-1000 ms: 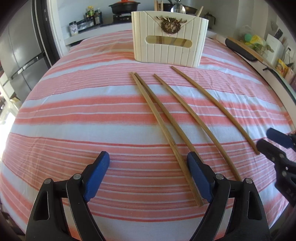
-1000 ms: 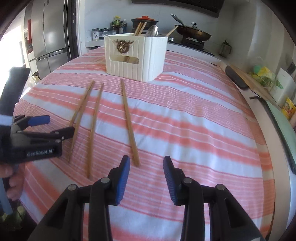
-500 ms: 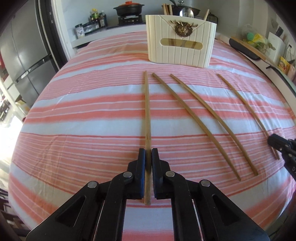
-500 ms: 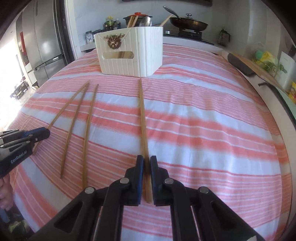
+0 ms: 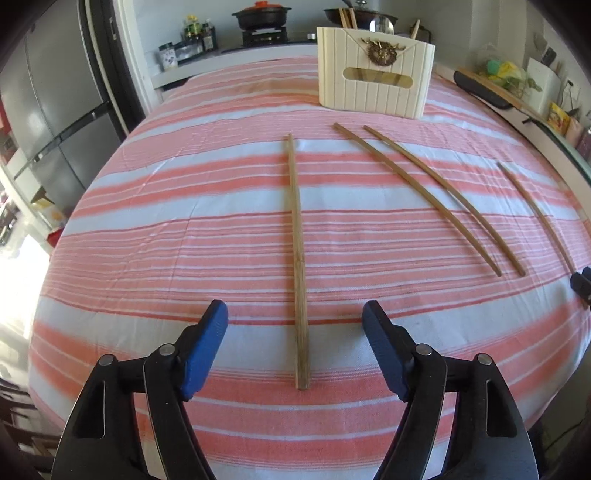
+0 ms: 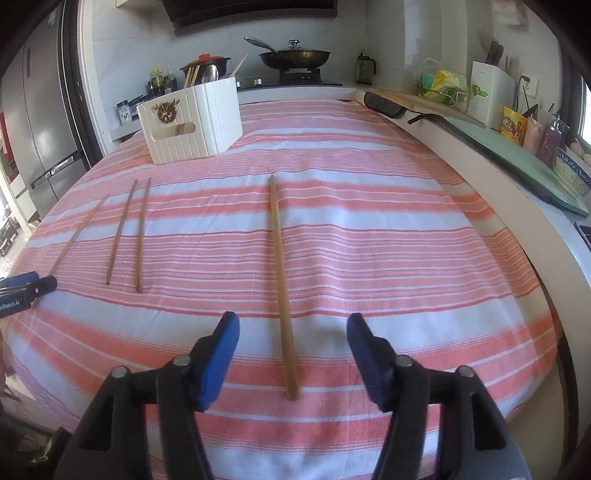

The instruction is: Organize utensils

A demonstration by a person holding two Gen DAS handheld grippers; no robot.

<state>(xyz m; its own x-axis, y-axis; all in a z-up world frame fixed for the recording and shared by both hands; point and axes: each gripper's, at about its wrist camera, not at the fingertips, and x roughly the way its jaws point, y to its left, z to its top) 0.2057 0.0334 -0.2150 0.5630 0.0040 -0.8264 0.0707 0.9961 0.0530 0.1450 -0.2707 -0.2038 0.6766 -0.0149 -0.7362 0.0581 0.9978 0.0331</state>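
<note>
Several long wooden chopsticks lie on the striped tablecloth. In the left wrist view one chopstick (image 5: pixel 297 258) lies straight ahead, its near end between the jaws of my open left gripper (image 5: pixel 294 332). Two more chopsticks (image 5: pixel 417 188) lie to the right, and a fourth (image 5: pixel 535 210) at the far right. In the right wrist view that chopstick (image 6: pixel 281 280) lies between the jaws of my open right gripper (image 6: pixel 293 332). A white ribbed utensil box (image 5: pixel 373 83) stands at the back with utensils in it; it also shows in the right wrist view (image 6: pixel 192 122).
The tablecloth (image 5: pixel 184 229) covers a counter. A stove with a pan (image 6: pixel 293 55) and a pot (image 5: pixel 261 14) stands behind. A fridge (image 5: pixel 48 110) is at the left. A ledge with jars and a dish (image 6: pixel 535 147) runs along the right.
Both grippers were shut on a chopstick half a second ago; both have opened and let go, and the chopsticks lie on the cloth, each moved outward from the middle pair.
</note>
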